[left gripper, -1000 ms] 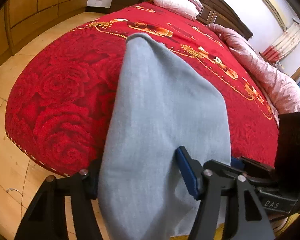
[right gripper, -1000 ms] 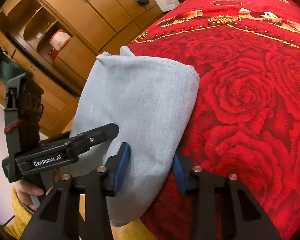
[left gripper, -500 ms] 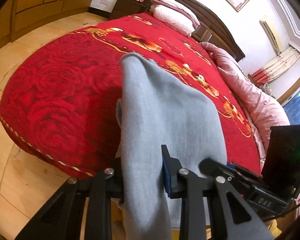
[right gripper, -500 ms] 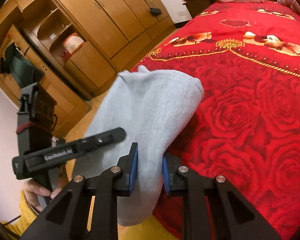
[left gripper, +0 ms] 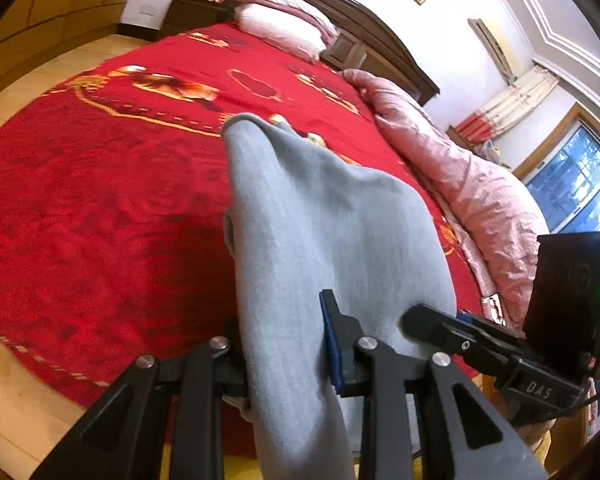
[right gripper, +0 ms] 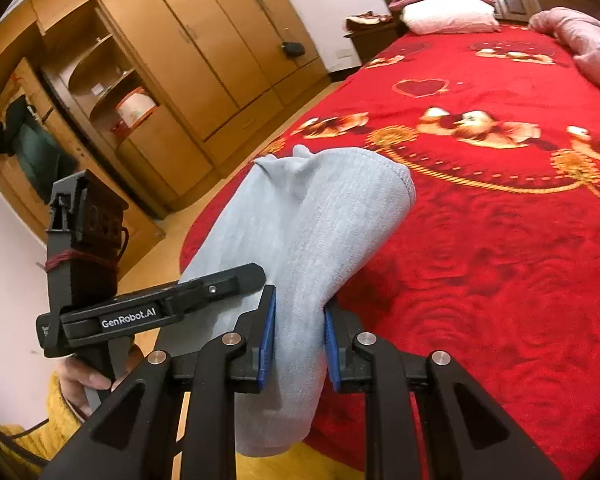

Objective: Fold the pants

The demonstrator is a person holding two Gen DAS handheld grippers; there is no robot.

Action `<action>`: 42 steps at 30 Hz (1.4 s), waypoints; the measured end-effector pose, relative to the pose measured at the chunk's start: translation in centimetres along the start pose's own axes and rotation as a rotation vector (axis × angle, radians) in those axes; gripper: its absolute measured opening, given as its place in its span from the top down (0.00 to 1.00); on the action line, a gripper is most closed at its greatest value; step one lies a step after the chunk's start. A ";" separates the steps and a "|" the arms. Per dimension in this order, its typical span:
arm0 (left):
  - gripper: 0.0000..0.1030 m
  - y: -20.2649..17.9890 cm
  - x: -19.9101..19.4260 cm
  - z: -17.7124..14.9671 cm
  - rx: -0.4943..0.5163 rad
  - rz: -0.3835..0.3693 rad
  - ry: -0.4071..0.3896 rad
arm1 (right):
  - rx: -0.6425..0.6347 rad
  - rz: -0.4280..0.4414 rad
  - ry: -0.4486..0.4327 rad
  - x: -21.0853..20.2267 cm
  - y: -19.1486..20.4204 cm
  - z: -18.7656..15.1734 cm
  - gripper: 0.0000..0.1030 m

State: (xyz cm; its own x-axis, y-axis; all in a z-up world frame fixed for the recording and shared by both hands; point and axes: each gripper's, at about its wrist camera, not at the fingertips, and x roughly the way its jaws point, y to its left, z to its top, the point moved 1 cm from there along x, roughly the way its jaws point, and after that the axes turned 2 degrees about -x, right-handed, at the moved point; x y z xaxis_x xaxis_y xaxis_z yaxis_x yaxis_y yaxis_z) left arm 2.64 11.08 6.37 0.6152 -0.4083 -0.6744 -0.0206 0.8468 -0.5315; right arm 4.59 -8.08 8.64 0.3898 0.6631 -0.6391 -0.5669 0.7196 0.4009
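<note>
Lifted higher off the bed's (left gripper: 100, 208) foot edge since before: grey pants (left gripper: 320, 232), pinched by left gripper (left gripper: 284, 344) and right gripper (right gripper: 298, 336), ready for laying flat.

The pants (left gripper: 332, 240) are soft and light gray (a bit fuzzy, with a stitched hem at the far end). They are doubled over into a thick bundle, lifted up. In the left wrist view they fill the middle and bottom of the frame; in the right wrist view (right gripper: 300, 248), the lower middle.
</note>
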 end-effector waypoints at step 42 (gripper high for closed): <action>0.62 -12.0 10.3 2.6 0.249 -0.012 0.075 | 0.191 -0.317 -0.054 -6.3 -17.4 -1.3 0.69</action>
State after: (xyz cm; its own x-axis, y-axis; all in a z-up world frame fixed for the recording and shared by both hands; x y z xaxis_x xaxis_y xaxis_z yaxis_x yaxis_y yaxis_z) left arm 11.29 -2.43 7.11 0.5539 -0.4348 -0.7100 0.1864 0.8959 -0.4032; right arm 11.06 -24.99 4.83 0.5646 0.4075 -0.7178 -0.2685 0.9130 0.3072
